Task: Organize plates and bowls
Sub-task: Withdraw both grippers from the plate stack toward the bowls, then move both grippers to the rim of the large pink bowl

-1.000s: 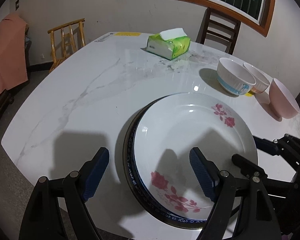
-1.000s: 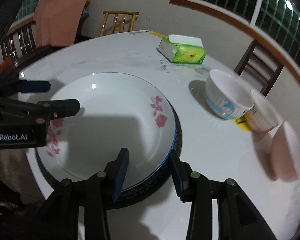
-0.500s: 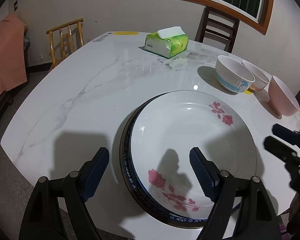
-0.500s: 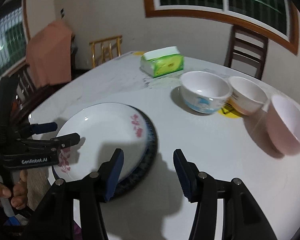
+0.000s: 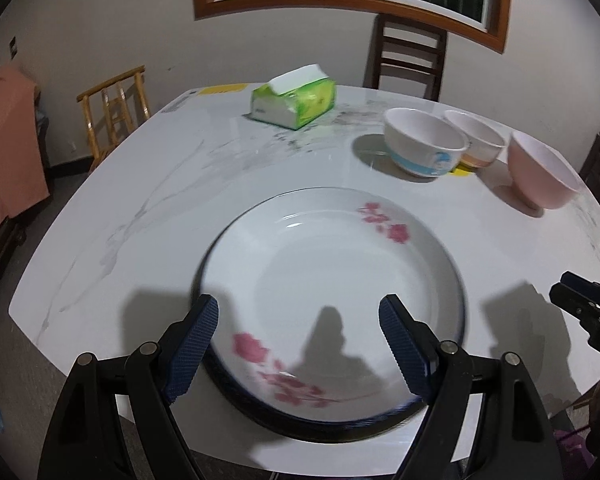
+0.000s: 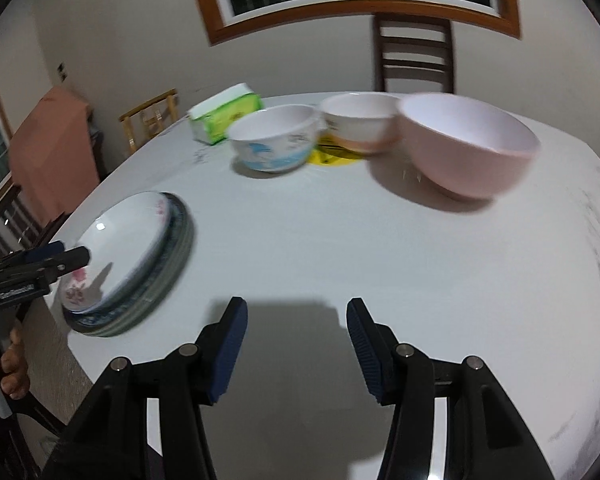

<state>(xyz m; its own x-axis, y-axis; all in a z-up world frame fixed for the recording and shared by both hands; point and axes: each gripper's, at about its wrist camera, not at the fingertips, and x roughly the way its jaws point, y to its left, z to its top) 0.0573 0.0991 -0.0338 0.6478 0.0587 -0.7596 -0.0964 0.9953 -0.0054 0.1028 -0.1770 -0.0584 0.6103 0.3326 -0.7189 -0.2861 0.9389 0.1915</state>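
Two stacked plates [image 5: 332, 280] lay at the table's [image 5: 148, 184] six o'clock edge, three bowls [image 6: 274, 142] at two o'clock, left gripper [image 5: 298, 344] spread empty above the plates, right gripper [image 6: 296, 350] released, grasping nothing.

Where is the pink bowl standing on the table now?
In the right wrist view the pink bowl stands on the far right part of the table, just right of the orange-banded bowl, before the dark chair.

Dim indoor lighting, overhead source, hard shadows on tabletop [image 5: 148, 216], motion blur, strong fisheye distortion, dark vignetted corners
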